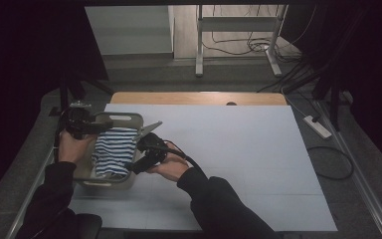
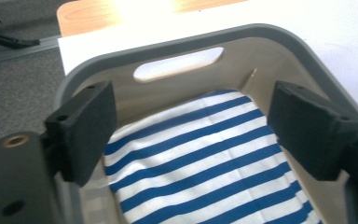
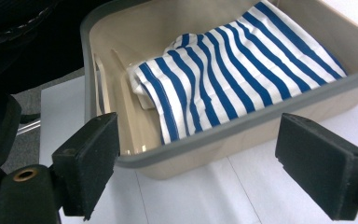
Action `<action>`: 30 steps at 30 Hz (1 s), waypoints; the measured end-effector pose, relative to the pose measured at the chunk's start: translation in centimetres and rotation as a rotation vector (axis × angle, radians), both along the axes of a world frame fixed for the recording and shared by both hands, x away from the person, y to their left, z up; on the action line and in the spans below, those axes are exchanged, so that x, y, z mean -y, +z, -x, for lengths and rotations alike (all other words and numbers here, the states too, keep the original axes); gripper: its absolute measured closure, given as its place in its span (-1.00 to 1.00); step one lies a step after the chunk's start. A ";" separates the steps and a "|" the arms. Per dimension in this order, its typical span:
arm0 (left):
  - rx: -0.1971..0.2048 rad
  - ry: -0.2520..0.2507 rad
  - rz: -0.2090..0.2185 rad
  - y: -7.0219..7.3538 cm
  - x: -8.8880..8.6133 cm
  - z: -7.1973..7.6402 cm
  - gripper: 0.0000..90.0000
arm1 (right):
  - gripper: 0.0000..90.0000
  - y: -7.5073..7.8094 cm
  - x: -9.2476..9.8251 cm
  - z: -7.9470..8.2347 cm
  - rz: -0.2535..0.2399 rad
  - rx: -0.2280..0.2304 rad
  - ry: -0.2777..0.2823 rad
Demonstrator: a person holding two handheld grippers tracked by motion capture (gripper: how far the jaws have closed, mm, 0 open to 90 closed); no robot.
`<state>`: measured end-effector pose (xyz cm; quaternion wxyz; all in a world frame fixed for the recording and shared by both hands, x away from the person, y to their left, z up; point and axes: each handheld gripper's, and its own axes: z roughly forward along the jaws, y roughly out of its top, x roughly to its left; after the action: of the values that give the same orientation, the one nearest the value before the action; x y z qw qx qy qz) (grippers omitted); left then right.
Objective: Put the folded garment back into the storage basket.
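Lying folded in the beige bin (image 1: 129, 119) on the counter (image 1: 238, 149), the striped cloth (image 2: 205, 158) sits just past both grippers' fingers, left gripper (image 2: 191, 135) and right gripper (image 3: 196, 163), which stand wide apart, holding nothing.

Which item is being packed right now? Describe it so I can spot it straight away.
On the white table top, look to the near left corner, where a beige bin with a grey rim sits between the two hands. Inside lies the folded cloth; its blue and white stripes are the scene's sole pattern.
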<state>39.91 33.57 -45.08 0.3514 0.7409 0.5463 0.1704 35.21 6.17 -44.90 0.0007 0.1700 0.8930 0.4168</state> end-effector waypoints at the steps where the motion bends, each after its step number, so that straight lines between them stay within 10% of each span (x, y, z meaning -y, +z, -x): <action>1: 0.000 0.000 0.000 0.0 0.0 0.0 -0.68 | -0.72 0.0 0.1 0.0 -0.003 -0.004 0.000; 30: 0.019 -0.078 0.029 -0.1 4.0 2.1 -1.00 | -0.99 -0.2 6.3 -0.6 0.027 -0.029 -0.048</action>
<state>37.78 29.55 -45.17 0.3739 0.7548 0.5160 0.1555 35.81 -0.18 -45.14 0.0001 0.1971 0.8941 0.4022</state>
